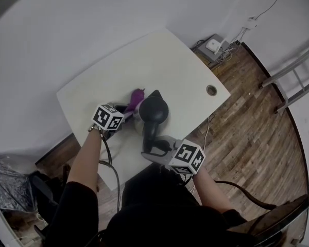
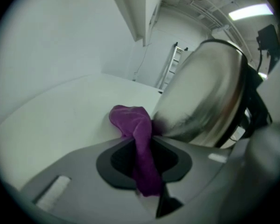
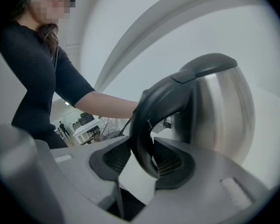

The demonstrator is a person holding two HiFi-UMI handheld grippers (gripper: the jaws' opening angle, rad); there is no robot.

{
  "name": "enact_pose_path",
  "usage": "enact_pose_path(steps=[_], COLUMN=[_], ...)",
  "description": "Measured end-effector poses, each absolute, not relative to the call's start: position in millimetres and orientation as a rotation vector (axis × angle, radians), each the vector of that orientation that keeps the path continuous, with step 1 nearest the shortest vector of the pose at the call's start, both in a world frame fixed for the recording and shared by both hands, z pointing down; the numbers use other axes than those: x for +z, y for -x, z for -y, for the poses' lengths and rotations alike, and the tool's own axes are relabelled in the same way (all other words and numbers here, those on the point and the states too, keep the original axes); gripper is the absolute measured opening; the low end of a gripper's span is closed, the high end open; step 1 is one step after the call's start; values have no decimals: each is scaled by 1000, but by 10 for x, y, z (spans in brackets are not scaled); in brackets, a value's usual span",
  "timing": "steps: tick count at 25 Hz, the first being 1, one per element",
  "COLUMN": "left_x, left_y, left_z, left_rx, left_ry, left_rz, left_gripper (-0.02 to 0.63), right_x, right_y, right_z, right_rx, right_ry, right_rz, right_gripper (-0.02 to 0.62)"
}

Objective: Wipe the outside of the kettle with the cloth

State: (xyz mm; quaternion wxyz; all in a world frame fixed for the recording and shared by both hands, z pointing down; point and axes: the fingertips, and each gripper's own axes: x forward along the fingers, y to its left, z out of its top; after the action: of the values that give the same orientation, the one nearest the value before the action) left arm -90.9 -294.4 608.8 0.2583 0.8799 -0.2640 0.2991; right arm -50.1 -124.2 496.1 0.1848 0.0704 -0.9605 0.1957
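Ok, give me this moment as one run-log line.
left gripper: shut on cloth, cloth at kettle side | right gripper: shut on handle | kettle on table

A kettle (image 1: 153, 109) with a dark top stands on the white table (image 1: 180, 66). Just left of the kettle, a purple cloth (image 1: 137, 95) sticks out from the left gripper (image 1: 124, 112). On the kettle's near side, the right gripper (image 1: 157, 148) meets its black handle (image 1: 148, 135).

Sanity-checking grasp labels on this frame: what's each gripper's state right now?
Left gripper: jaws closed on the purple cloth.
Right gripper: jaws closed on the kettle handle.
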Motion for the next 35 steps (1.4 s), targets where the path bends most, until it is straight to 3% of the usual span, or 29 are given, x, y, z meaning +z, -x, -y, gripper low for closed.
enact_pose_path(steps=[6, 14, 23, 28, 32, 35], left_x=[6109, 6104, 4795, 4195, 3842, 3629], left_y=[993, 1045, 1469, 1826, 1989, 2014], left_z=[2676, 2464, 2404, 1923, 1498, 1251], left_rx=[972, 882, 608, 261, 10, 36], left_ry=[-2426, -2392, -2486, -2378, -2252, -2226], left_rz=[716, 795, 1314, 1558, 1710, 1890], left_gripper=[87, 87, 87, 86, 86, 86], right_x=[4977, 4976, 4976, 4930, 4879, 4714], right_y=[523, 533, 540, 495, 243, -90], right_z=[1265, 1277, 1284, 1258, 1255, 1381], right_rx=[553, 554, 551, 472, 409, 379], right_ry=[-193, -165, -156, -185, -230, -358], right_rz=[2711, 2717, 2736, 2753, 2739, 2766], right_gripper=[152, 152, 153, 153, 173, 173])
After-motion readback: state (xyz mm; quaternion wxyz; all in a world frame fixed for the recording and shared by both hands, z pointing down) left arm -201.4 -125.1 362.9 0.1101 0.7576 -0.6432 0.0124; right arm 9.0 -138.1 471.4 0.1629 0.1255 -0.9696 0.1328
